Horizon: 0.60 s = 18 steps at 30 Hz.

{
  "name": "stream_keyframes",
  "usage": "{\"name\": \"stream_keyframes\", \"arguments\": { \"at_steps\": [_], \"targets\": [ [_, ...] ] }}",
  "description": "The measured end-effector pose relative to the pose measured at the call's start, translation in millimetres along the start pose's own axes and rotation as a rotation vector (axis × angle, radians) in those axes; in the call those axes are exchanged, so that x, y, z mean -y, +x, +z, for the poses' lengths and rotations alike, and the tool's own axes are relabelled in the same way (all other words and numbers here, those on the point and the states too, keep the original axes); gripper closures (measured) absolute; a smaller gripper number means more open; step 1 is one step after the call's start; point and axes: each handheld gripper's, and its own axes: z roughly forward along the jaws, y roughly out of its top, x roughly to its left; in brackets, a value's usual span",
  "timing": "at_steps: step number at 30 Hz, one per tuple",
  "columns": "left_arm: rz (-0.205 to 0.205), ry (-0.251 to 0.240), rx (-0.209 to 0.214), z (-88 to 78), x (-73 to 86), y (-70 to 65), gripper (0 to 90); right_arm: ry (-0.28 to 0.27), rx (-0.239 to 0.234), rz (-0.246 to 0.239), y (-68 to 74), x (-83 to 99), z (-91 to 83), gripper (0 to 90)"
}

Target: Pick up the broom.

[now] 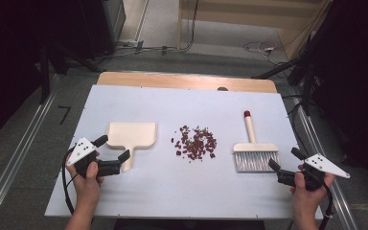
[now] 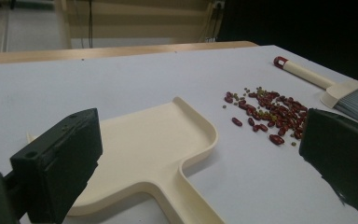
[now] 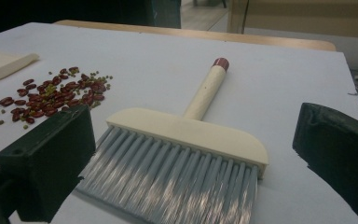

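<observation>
Beans [image 1: 195, 142] sit mid-table [image 1: 172, 191] in a loose red pile with a few small green bits mixed in; use them as your anchor. Dustpan [image 1: 131, 134] lies flat left of the beans, well apart, open mouth away from you, handle toward you. Brush [image 1: 254, 148] lies flat right of the beans, near but not touching; grey bristles toward you, cream handle with red tip pointing away.

Your left gripper [image 1: 112, 147] is left of the beans, just beside the dustpan handle; jaws spread wide, nothing between them; in the left gripper view the dustpan [image 2: 154, 154] runs up between the two jaws, beans [image 2: 268, 114] beyond and to the right, brush [image 2: 340, 91] at far right.

Your right gripper [image 1: 285, 159] is right of the beans, at the brush's bristle corner; jaws wide apart, holding nothing; right gripper view has the brush [image 3: 186, 154] between the jaws, beans [image 3: 51, 95] off to the left; contact with bristles can't be told.
</observation>
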Motion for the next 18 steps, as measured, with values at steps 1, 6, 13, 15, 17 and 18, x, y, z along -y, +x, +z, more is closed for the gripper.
{"name": "stream_keyframes", "arguments": {
  "at_steps": [1, 6, 13, 15, 17, 18],
  "targets": [
    [-0.002, -0.001, 0.003, -1.4, -0.3, -1.3, 0.0, -0.003, -0.001, -0.012, 2.3, -2.4, 0.4, 0.0],
    [0.0, 0.002, 0.01, -5.8, 0.5, -4.1, 0.0, 0.002, 0.002, -0.042, 9.4, -4.2, 0.4, 0.0],
    [0.025, 0.006, 0.035, -1.0, -0.2, -8.2, 0.0, 0.022, -0.036, -0.007, 2.8, -5.7, 3.9, 0.0],
    [0.04, 0.007, 0.045, 0.2, -1.9, -9.9, 0.0, 0.014, -0.037, 0.008, 2.3, -8.2, 3.2, 0.0],
    [0.026, -0.006, 0.061, 0.4, -2.7, -10.0, 0.0, 0.009, -0.028, 0.033, 1.8, -13.6, 3.3, 0.0],
    [0.019, -0.01, 0.066, 0.3, -3.0, -10.7, 0.0, 0.002, -0.03, 0.038, 2.1, -15.7, 3.3, 0.0]
  ]
}}
